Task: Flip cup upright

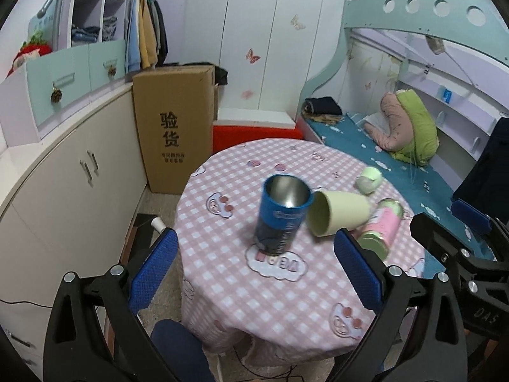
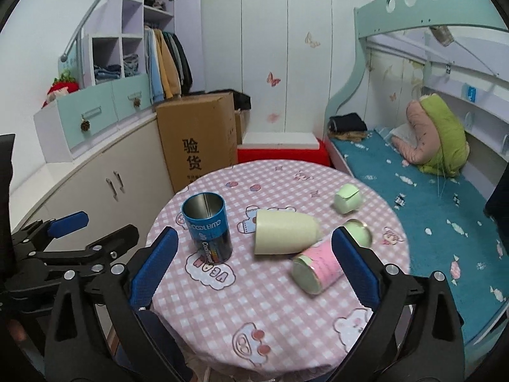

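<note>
Pink-and-white checked cloth covers the round table [image 2: 286, 312] that fills the middle of a bedroom, with the tall brown cardboard box [image 2: 197, 140] standing on the floor behind it. On the cloth, the upright blue metal tin [image 2: 208, 227] serves as landmark. Just right of the tin lies the pale yellow-green plastic cup [image 2: 284, 234] on its side — mouth turned toward the tin, base pointing away, so its long axis runs roughly across both grippers' line of sight. Touching the cup's far end is the toppled pink-labelled tin [image 2: 321, 262], and beyond that, farthest from the blue tin, a small pale-green box [image 2: 347, 199].

Both tools hover short of the table edge, holding nothing. The right gripper [image 2: 251, 273] has its blue pads spread wide and looks straight at the cup — I judge it the better placed. The left gripper [image 1: 254, 273], equally spread, faces the blue tin more than the cup [image 1: 338, 211].
</note>
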